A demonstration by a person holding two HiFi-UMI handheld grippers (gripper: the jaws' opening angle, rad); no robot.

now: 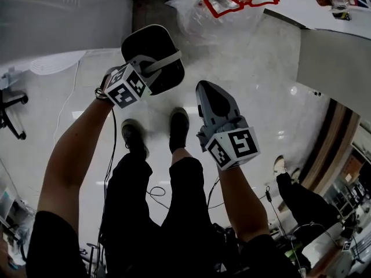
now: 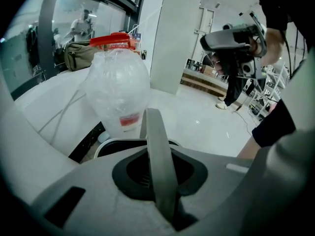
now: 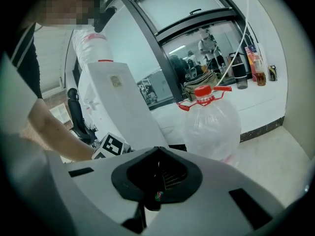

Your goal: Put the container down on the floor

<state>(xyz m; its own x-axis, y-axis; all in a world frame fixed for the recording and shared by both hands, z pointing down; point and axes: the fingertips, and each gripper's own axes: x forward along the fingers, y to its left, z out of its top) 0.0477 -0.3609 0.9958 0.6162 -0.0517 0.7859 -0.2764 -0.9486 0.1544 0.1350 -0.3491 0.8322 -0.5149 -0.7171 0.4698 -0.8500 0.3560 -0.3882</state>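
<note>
Looking down in the head view, you have a black container (image 1: 152, 48) with a pale rim and a rounded, squarish mouth, and a grey handle (image 1: 159, 64) arching across its top. It hangs at the tip of your left gripper (image 1: 142, 68), out ahead of your shoes (image 1: 178, 129) and over the glossy pale floor (image 1: 261, 80). Whether its base touches the floor cannot be told from here. Your right gripper (image 1: 210, 94) is just to the right of the container, apart from it, with its tips pointing the same way. A clear water bottle (image 1: 223, 10) with a red cap stands beyond both.

In the left gripper view, the grey handle runs upright through the middle of your jaws, which are nearly closed and clamped on it. The container's pale rim and dark mouth show just beyond the jaw tips, below them, with the bottle right behind.

In the right gripper view, your jaws meet at their tips and hold nothing. The container itself is not seen here. The left gripper's marker cube (image 3: 110, 145) shows to the left of your jaws.
</note>
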